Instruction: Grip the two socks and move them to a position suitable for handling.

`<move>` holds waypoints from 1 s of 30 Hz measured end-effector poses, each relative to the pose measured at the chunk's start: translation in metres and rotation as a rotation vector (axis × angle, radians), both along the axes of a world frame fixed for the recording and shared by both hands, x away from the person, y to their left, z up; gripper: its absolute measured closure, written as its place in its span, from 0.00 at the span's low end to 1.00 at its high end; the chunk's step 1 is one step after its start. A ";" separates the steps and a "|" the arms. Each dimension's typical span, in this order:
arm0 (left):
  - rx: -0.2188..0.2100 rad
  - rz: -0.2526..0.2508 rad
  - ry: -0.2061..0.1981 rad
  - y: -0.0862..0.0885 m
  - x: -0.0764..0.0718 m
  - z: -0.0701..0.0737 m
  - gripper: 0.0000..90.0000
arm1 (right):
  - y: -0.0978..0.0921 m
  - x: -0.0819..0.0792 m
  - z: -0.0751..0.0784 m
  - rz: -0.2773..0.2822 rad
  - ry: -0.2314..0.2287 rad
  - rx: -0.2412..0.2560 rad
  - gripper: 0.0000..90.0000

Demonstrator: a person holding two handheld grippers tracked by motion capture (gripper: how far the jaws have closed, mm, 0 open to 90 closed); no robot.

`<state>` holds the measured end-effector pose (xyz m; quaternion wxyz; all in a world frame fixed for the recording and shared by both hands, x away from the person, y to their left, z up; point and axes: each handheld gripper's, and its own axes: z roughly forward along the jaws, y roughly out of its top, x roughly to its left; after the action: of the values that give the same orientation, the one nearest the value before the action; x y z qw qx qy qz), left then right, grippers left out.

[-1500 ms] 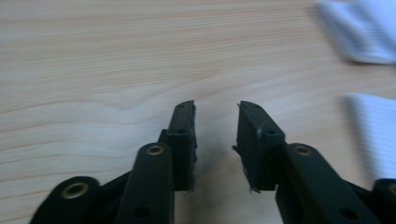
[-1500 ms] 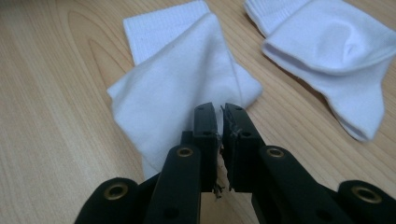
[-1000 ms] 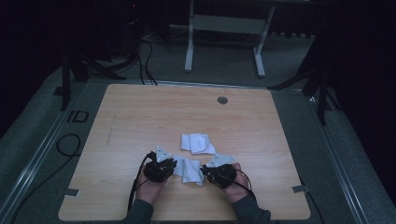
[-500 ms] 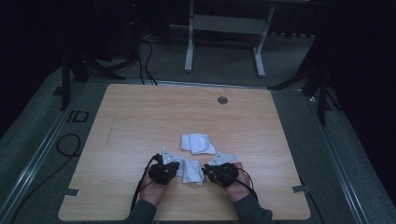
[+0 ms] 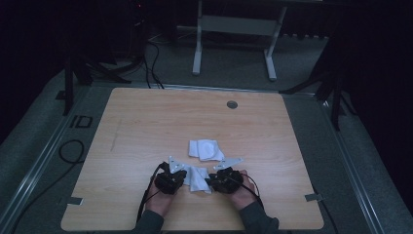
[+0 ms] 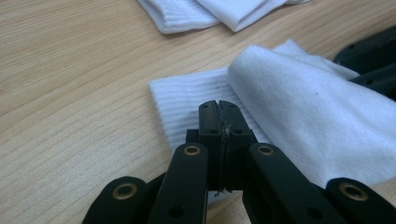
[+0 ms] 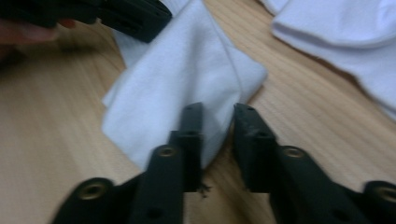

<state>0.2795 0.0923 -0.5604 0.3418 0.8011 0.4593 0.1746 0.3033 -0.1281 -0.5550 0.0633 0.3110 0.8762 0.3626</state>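
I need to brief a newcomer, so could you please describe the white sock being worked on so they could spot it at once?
On the wooden table, look at the near edge between the two grippers. The sock lies there, loosely doubled over, ribbed cuff toward the left gripper. Unlike the neatly folded sock farther back, it sits between the hands.

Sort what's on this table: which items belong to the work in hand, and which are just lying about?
In hand:
- flat white ribbed cloth sock between the grippers
- left gripper, jaws closed, over the sock's ribbed cuff
- right gripper, jaws apart at the sock's other end

Lying about:
- folded white cloth sock farther back
- round grey cable grommet near the wooden table far edge
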 end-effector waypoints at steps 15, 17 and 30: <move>-0.004 -0.008 -0.002 0.001 0.000 0.000 0.99 | -0.025 -0.004 0.022 -0.039 -0.049 0.040 0.98; -0.003 -0.008 -0.003 0.001 0.000 0.000 0.98 | -0.029 -0.004 0.025 -0.050 -0.054 0.046 0.98; 0.005 -0.011 -0.006 0.001 -0.001 0.000 0.99 | -0.060 0.000 0.038 -0.106 -0.080 0.044 0.98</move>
<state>0.2787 0.0934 -0.5606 0.3422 0.8040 0.4534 0.1761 0.3035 -0.1885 -0.5166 0.1106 0.3436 0.8471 0.3900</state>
